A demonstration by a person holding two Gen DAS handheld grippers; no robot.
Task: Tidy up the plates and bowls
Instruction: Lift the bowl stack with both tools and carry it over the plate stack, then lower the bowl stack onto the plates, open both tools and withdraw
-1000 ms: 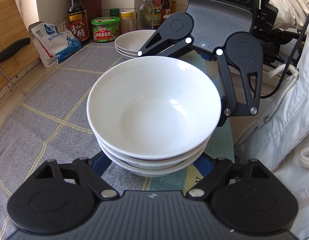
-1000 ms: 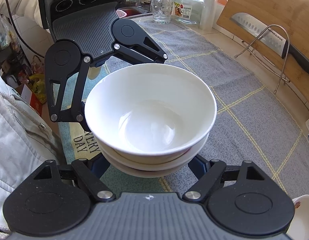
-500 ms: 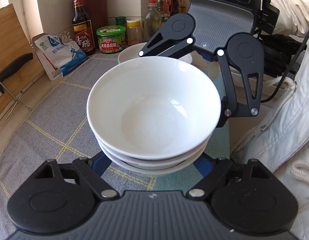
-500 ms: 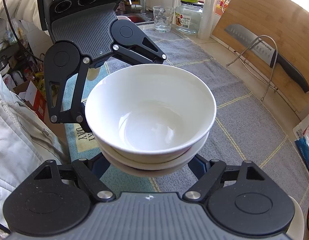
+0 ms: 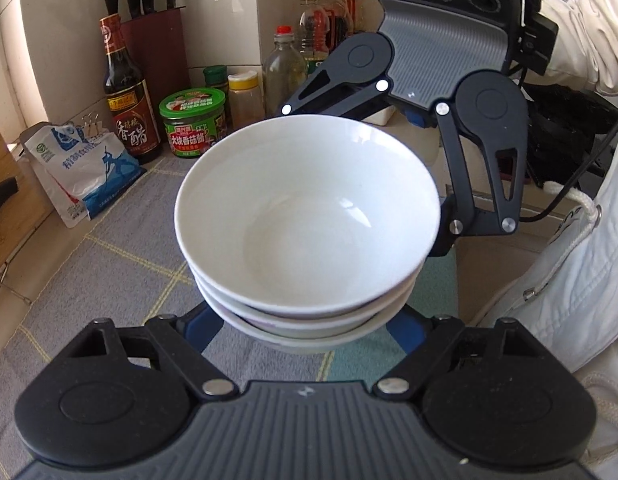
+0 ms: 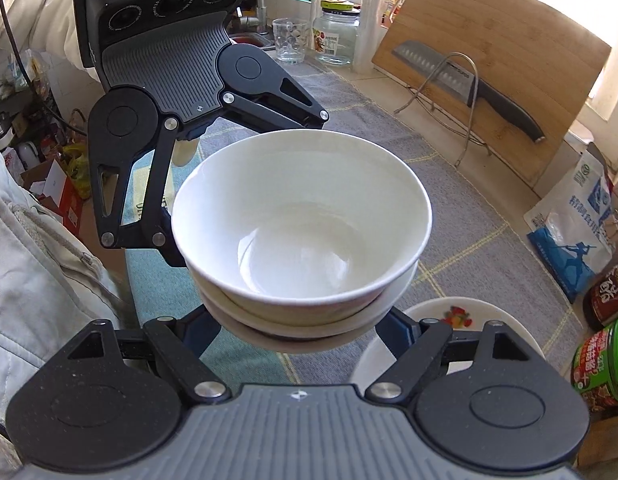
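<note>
A stack of three white bowls (image 5: 305, 224) fills the middle of both wrist views (image 6: 301, 232) and hangs above the grey checked mat. My left gripper (image 5: 309, 332) and my right gripper (image 6: 301, 332) face each other, each with its blue fingers (image 5: 201, 326) spread wide against the bottom bowl's sides. Together they carry the stack. The fingertips are hidden under the bowls. A white plate (image 6: 465, 316) with a small fruit print lies below the stack in the right wrist view.
A soy sauce bottle (image 5: 127, 92), a green-lidded jar (image 5: 193, 122), a blue-white bag (image 5: 79, 168), a knife block and several bottles stand at the counter's back. A cutting board (image 6: 497, 56), a knife (image 6: 469, 84) on a wire rack, a glass and a jar stand opposite.
Both grippers have carried the bowl stack up and toward the bottle end of the counter. The plate pile has passed under the stack; the bottles look nearer.
</note>
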